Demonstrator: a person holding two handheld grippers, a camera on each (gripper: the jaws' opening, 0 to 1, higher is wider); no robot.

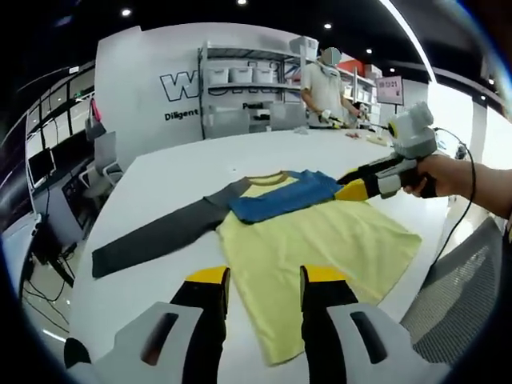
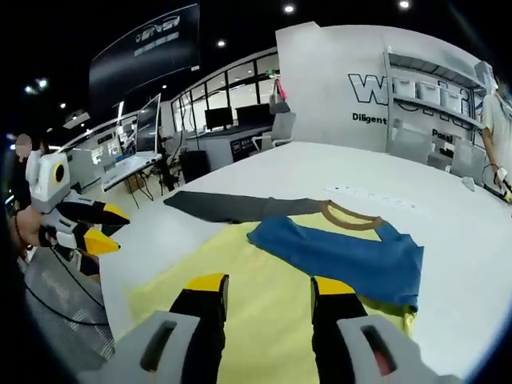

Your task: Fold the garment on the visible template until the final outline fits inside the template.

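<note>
1. Garment [image 1: 320, 240]: long-sleeved shirt, yellow body, laid flat on white table [image 1: 176, 172]. Grey sleeve [image 1: 152, 236] stretched straight out to one side; blue sleeve [image 1: 284, 196] folded across the chest below the collar [image 1: 268, 179].
2. Left gripper [image 1: 265, 276]: jaws spread, nothing between them. Yellow tips sit just above the hem side of the shirt body; contact with the cloth cannot be told.
3. Right gripper [image 2: 262, 286]: jaws spread, empty. Tips over the yellow body, blue sleeve [image 2: 344, 256] just ahead, collar [image 2: 352, 216] beyond it, grey sleeve [image 2: 232, 206] running off to the far left.
4. Right gripper [image 1: 360, 186] as seen in left gripper view: held in a hand [image 1: 444, 174], tips at the shoulder edge beside the blue fold.
5. Left gripper [image 2: 100, 228] as seen in right gripper view: off the table's near edge, apart from the cloth.
6. Edges: shirt hem near the table's front edge; grey cuff near the side edge.
7. Open room: broad bare tabletop beyond the collar.
8. Background: shelving [image 1: 248, 88], a standing person [image 1: 324, 84].
</note>
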